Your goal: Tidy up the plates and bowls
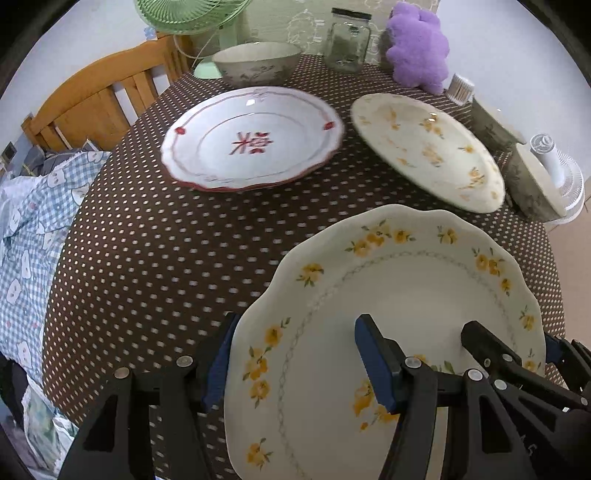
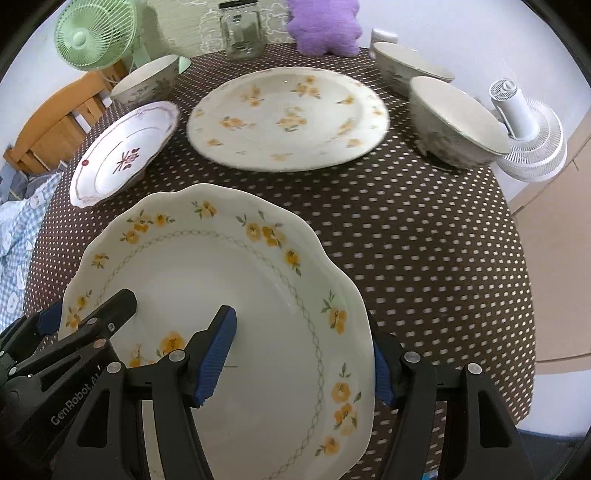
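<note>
A home dining corner: polka-dot tablecloth (image 1: pixel 147 258), wooden chair (image 1: pixel 96 107), desk fan (image 2: pixel 92 37), plush toy (image 1: pixel 417 48)

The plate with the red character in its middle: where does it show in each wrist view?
Left wrist view: the red-character plate lies upper centre, left of the round yellow-flower plate.
Right wrist view: the same plate lies at the left edge, seen aslant, left of the round yellow-flower plate.
Shared landmark: the glass jar at the table's far side.
</note>
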Demonstrator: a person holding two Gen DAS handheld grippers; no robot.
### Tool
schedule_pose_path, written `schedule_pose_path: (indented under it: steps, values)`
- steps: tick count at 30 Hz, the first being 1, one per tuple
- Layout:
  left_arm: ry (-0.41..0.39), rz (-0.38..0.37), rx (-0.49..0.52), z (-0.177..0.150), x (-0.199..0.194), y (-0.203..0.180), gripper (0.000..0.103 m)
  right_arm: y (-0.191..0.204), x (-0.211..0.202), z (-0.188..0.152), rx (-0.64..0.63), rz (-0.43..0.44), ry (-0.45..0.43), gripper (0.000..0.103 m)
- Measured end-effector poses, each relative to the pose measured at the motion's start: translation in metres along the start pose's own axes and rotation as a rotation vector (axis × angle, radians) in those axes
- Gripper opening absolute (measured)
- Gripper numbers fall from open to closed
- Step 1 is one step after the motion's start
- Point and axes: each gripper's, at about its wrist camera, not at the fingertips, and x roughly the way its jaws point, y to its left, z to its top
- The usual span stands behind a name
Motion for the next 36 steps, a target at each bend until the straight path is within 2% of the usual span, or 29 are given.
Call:
schedule_pose_path:
  steps: [11, 17, 29, 34, 36]
  values:
    - [0.010, -0.002, 0.022, 0.005, 0.009, 0.062, 0.064, 0.061, 0.015, 0.001, 0.016, -0.003, 0.006, 0.069]
    - [0.013, -0.012, 0.022, 0.008, 0.017, 0.079, 0.064, 0.080, 0.022, 0.005, 0.013, -0.015, 0.005, 0.069]
    - [-0.021, -0.003, 0.045, 0.019, 0.024, 0.084, 0.065, 0.081, 0.030, 0.013, 0.037, -0.011, -0.014, 0.069]
    - [-0.013, -0.001, 0.039, 0.019, 0.027, 0.083, 0.072, 0.073, 0.037, 0.013, 0.051, 0.029, 0.021, 0.069]
    - [0.013, -0.018, 0.018, 0.021, 0.030, 0.085, 0.078, 0.071, 0.033, 0.015, 0.034, 0.026, 0.003, 0.069]
